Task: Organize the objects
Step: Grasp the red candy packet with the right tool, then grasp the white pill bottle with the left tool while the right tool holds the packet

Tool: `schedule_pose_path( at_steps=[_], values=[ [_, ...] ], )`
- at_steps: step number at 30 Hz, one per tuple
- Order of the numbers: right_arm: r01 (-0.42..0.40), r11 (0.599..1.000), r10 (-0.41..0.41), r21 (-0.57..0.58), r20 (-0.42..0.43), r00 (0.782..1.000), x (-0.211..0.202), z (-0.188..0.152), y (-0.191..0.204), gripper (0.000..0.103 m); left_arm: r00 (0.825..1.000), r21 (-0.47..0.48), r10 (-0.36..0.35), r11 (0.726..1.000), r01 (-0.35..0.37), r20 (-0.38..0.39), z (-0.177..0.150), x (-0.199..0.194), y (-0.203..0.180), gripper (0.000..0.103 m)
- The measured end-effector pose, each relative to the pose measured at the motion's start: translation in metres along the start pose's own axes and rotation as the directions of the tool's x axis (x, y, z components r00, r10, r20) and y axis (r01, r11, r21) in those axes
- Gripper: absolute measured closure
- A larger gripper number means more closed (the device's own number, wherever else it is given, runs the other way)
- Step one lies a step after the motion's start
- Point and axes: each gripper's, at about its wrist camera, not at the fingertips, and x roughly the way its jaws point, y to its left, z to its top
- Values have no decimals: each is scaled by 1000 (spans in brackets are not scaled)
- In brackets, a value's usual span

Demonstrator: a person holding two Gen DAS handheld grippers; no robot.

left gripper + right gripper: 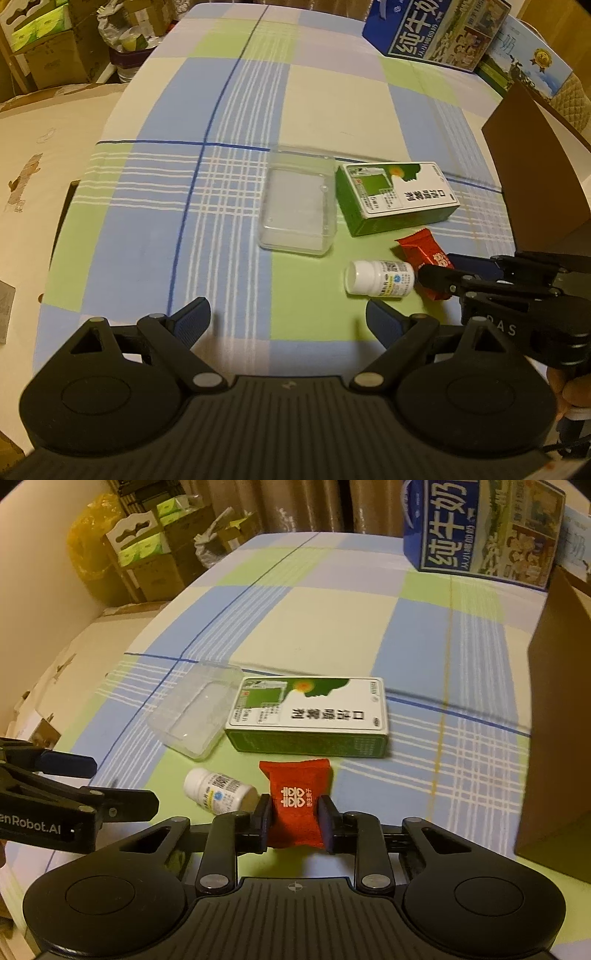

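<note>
A red candy packet (297, 801) sits pinched between the pads of my right gripper (295, 821), which is shut on it; in the left wrist view the same packet (421, 254) shows behind the right gripper (439, 275). A small white pill bottle (378, 277) (218, 792) lies on its side just left of the packet. Beyond them lie a green and white medicine box (397, 197) (308, 716) and a clear plastic container (297, 212) (194, 710). My left gripper (284, 321) is open over the cloth, near and left of the bottle, with nothing between its fingers.
A checked cloth covers the table (221, 166). A brown cardboard box (535, 166) (557, 720) stands at the right. A blue milk carton (436, 29) (480, 528) stands at the far edge. Cardboard boxes (44, 44) are stacked beyond the table at the left.
</note>
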Motion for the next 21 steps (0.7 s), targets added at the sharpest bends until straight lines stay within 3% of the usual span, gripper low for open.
schedule_pose_path(
  at_steps=[8, 21],
  values=[
    [46, 997, -46, 62, 3, 999, -23, -13, -20, 80, 998, 65, -63, 996, 64, -8, 2, 12, -27, 21],
    [88, 986, -89, 139, 2, 996, -68, -41, -48, 80, 997, 127, -79, 989, 80, -18, 8, 36, -64, 61]
  ],
)
